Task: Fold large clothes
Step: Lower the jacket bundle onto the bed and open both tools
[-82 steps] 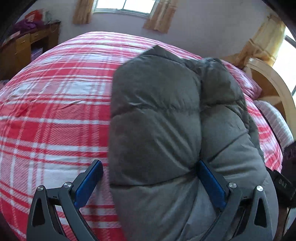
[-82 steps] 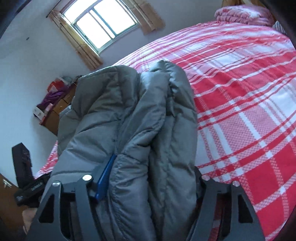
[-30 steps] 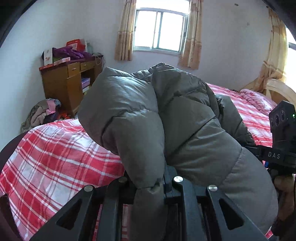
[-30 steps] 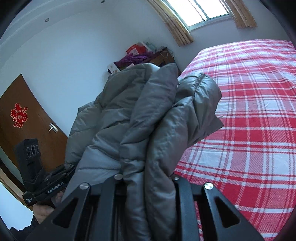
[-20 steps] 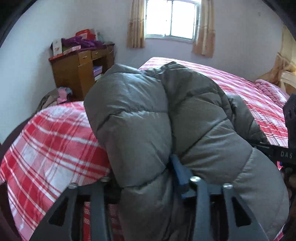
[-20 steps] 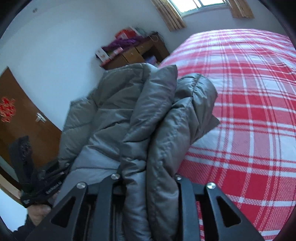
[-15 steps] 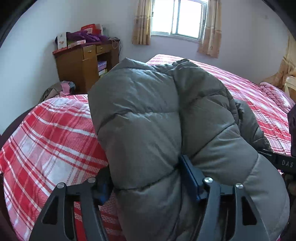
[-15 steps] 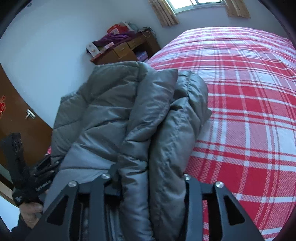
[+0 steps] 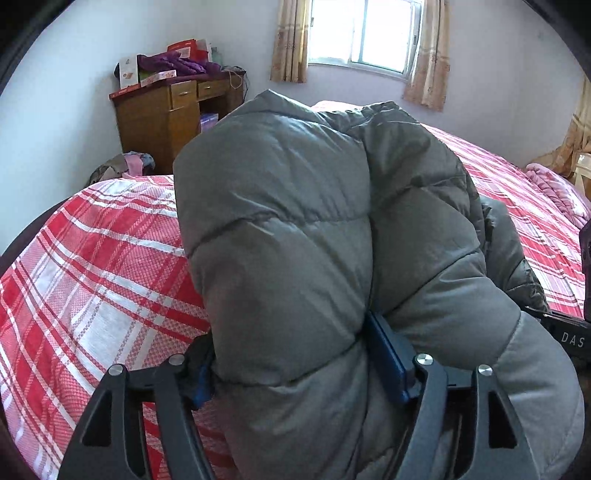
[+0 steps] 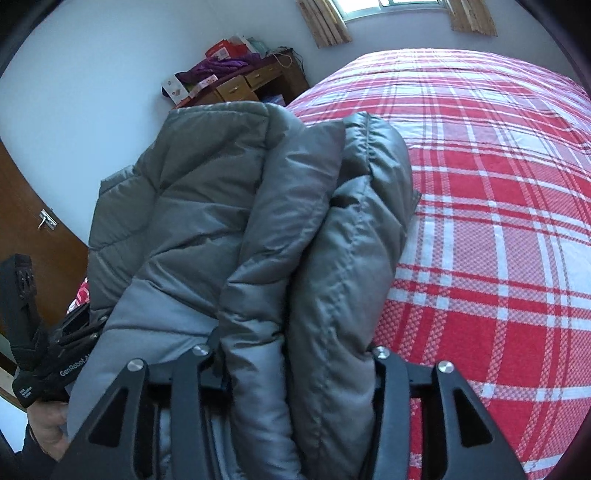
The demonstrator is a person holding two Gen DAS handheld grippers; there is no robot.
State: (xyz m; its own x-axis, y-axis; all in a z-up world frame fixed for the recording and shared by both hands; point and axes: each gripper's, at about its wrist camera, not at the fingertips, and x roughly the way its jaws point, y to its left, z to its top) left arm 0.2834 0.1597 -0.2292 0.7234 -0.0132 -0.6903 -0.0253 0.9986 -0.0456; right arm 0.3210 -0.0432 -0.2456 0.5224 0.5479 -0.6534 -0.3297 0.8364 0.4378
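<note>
Both hand-held grippers on the grey puffer jacket (image 9: 295,240), folded bundle sitting on the near edge of the bed (image 9: 92,266) with its red plaid cover.

Left hand-held gripper (image 9: 299,354): jaws have just been opening, one thick fold between them. Blue pads (image 9: 388,350) look to be only flanking the fabric now, not squeezing — I read it as let go.

Right hand-held gripper (image 10: 291,354): jaws also just been opening, two or three layers bunched between them. Pads are buried in fabric, so I can't tell whether it still pinches.

Risks from here:
- Puffy fill springs back; with both grips easing, the stacked folds could pop open or slump sideways.
- Bundle is close to the bed edge on my side; if it tips toward me it may slide off.
- Pulling out with fabric snagged on a pad drags the top layer and undoes the fold.

Orientation: long axis runs away from me, toward the window (image 9: 365,33) wall. Far end stands raised, rounded folded side up; the near end is at the jaws.
</note>
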